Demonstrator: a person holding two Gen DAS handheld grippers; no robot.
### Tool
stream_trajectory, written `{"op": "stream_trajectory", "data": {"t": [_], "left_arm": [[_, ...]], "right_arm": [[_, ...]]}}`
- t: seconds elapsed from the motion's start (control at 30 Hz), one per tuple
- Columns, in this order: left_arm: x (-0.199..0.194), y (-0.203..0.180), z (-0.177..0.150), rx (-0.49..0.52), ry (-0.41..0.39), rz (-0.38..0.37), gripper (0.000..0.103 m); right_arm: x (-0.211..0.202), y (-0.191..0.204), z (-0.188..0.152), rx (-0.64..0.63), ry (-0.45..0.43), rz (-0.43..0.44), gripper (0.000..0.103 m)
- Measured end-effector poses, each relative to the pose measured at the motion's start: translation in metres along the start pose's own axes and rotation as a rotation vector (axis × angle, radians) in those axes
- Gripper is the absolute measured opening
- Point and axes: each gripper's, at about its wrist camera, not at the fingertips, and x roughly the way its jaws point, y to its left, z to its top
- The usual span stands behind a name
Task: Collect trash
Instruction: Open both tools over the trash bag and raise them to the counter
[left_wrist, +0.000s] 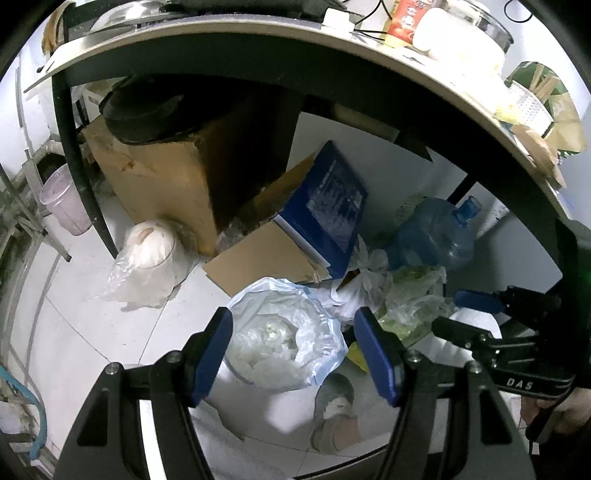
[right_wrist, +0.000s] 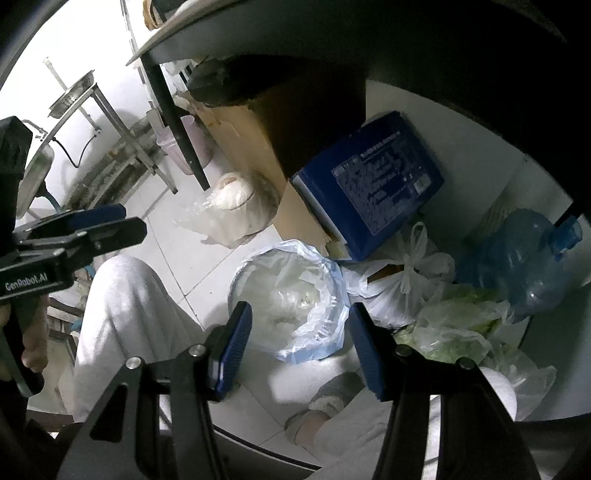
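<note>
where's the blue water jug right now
In both wrist views the blue water jug lies on its side on the floor at the right, under the table, behind the bagged greens.

White tiled floor (left_wrist: 92, 325), dark-framed table (left_wrist: 258, 70)

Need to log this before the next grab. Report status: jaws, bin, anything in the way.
Left gripper and right gripper open, empty. Lined bin below, full, untouched. Tied bags crowd its right; slippered foot near it.
</note>
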Motion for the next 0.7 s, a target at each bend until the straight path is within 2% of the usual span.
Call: {"op": "stream_trajectory", "data": {"t": [0.3, 0.7], "left_arm": [[-0.015, -0.003, -0.009, -0.013, -0.017, 0.007, 0.068], [-0.036, -0.031, -0.007, 0.041, -0.051, -0.002, 0.068]], "right_arm": [[-0.019, 0.003, -0.007, -0.016, -0.03, 0.002, 0.052], [-0.067, 0.001, -0.009, -0.038, -0.113, -0.006, 0.052]]}}
